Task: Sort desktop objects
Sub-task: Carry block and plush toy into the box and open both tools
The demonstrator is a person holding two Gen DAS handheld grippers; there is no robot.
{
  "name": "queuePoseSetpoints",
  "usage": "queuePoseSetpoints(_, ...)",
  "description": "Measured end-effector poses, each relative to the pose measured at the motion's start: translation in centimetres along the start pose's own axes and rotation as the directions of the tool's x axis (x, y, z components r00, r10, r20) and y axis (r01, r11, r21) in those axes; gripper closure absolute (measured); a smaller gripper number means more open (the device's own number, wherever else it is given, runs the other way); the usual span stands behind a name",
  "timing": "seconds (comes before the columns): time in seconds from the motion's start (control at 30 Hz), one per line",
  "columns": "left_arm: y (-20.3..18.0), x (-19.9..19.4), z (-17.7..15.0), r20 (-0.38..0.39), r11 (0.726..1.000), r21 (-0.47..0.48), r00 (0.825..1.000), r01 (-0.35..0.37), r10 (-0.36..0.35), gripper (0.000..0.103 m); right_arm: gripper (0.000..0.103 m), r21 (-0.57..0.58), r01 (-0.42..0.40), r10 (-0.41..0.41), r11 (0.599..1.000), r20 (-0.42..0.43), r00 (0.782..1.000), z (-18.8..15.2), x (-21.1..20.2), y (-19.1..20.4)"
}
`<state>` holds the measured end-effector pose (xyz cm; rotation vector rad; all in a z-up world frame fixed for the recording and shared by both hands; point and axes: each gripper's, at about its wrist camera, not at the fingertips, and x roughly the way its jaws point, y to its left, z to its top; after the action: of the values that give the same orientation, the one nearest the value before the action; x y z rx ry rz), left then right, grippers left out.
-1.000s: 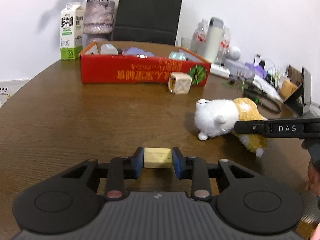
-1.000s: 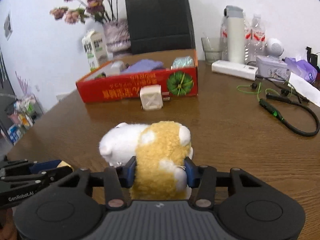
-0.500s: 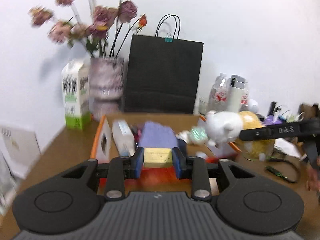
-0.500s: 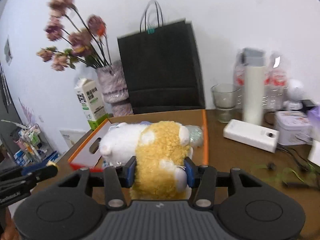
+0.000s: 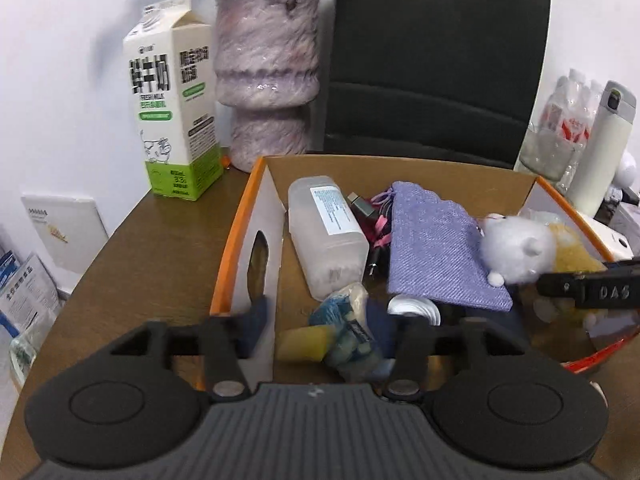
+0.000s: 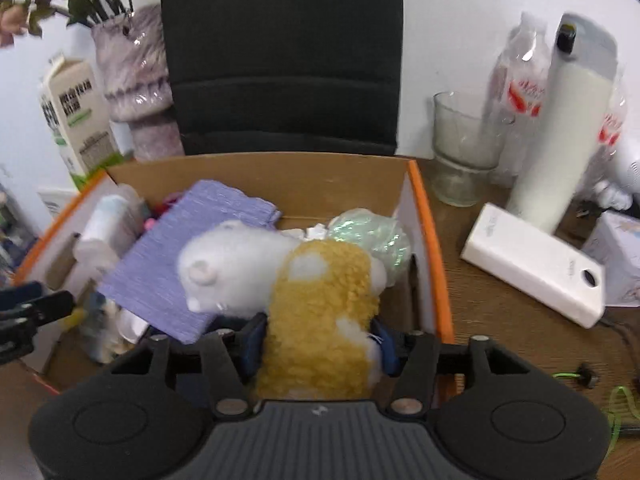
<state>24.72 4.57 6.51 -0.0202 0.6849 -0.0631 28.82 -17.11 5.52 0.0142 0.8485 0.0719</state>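
My left gripper point(image 5: 316, 334) hangs over the near left part of the orange-rimmed cardboard box point(image 5: 240, 240). Its jaws are opening, and the yellow block point(image 5: 302, 344) sits loose between them with a gap to each pad, beside a blue-green packet point(image 5: 348, 332). My right gripper point(image 6: 318, 340) is over the right half of the box point(image 6: 430, 240). Its jaws are opening too, but the pads still touch the sides of the white and yellow plush toy point(image 6: 316, 304). In the left wrist view the plush toy point(image 5: 516, 256) hangs above a purple pouch point(image 5: 432, 248).
In the box lie a clear plastic bottle point(image 5: 328, 236) and a white cap point(image 5: 414, 306). Behind it stand a milk carton point(image 5: 172, 100), a vase point(image 5: 268, 80) and a black paper bag point(image 5: 432, 60). To the right are a glass point(image 6: 464, 148), a thermos point(image 6: 568, 128) and a white power bank point(image 6: 532, 268).
Both grippers travelled forward from the bare tabletop to above the box. The left jaws spread and let go of the yellow block. The right jaws widened around the plush toy.
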Motion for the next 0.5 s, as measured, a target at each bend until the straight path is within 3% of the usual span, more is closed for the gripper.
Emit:
queuePoseSetpoints(0.03, -0.2, -0.5, -0.4, 0.020, 1.000, -0.008, 1.000, 0.010, -0.010, 0.026, 0.041, 0.001, 0.002, -0.002, 1.000, 0.009, 1.000, -0.2, -0.3, 0.0)
queuePoseSetpoints(0.07, -0.4, -0.9, -0.6, 0.032, 1.000, -0.008, 0.999, 0.019, -0.019, 0.024, 0.033, 0.007, 0.004, -0.004, 1.000, 0.025, 1.000, -0.3, -0.6, -0.1)
queuePoseSetpoints(0.23, -1.7, -1.9, -0.2, 0.042, 0.998, 0.019, 0.998, 0.054, -0.055, 0.015, 0.021, 0.077, -0.011, 0.004, 0.997, 0.091, 0.996, 0.4, -3.4, -1.2)
queuePoseSetpoints(0.4, -1.6, -3.3, 0.4, 0.039, 0.999, -0.020, 0.998, 0.041, -0.040, 0.000, 0.015, 0.024, -0.059, 0.057, 0.998, 0.076, 0.995, 1.2, -5.7, -0.1)
queuePoseSetpoints(0.5, -1.3, -4.0, 0.2, 0.022, 0.999, -0.029, 0.999, 0.029, -0.028, 0.000, 0.013, 0.016, -0.084, 0.082, 0.996, 0.078, 0.994, 0.6, -6.8, 0.5)
